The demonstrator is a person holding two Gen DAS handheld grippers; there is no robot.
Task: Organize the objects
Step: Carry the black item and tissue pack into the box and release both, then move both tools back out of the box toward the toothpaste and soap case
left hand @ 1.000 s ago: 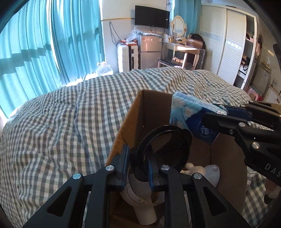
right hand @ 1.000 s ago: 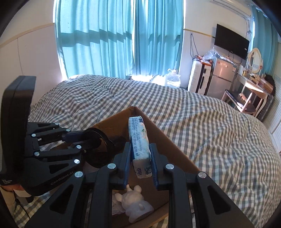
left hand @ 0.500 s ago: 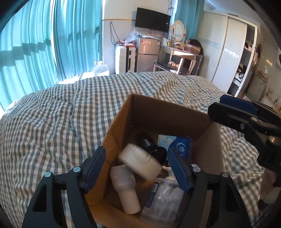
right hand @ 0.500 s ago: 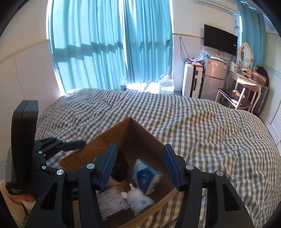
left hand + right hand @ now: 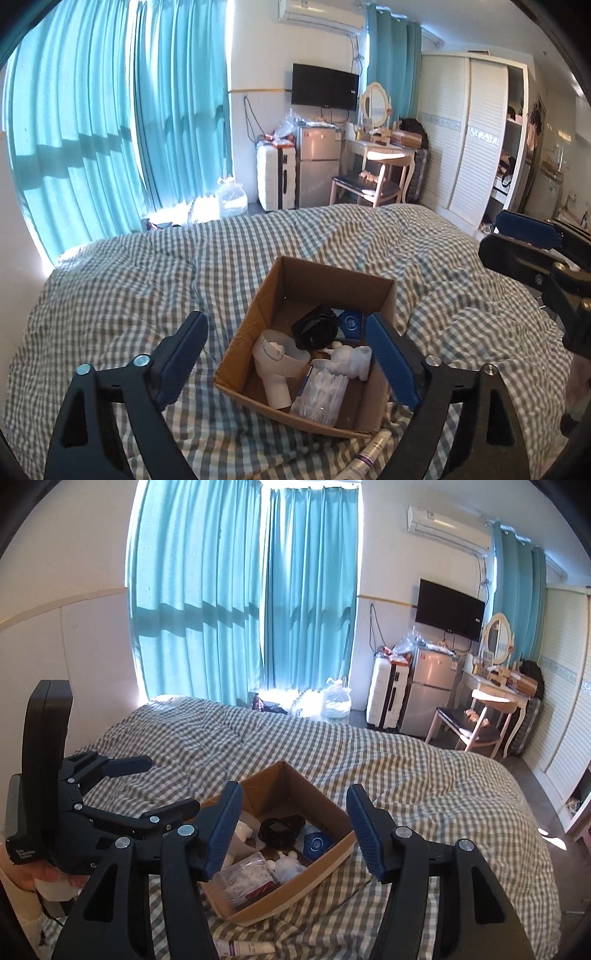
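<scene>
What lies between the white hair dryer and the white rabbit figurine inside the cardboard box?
In the left wrist view, a clear cotton swab box lies between the white hair dryer and the white rabbit figurine.

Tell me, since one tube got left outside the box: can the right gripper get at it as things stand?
Probably yes. The tube lies bare on the blanket beside the box, and the right gripper is open and empty.

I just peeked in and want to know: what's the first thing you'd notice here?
The open cardboard box in the middle of the checked bed, stuffed with small things like a black ring and a white toy figure. Both tongs hang wide open above it, and tall teal curtains glow behind.
</scene>
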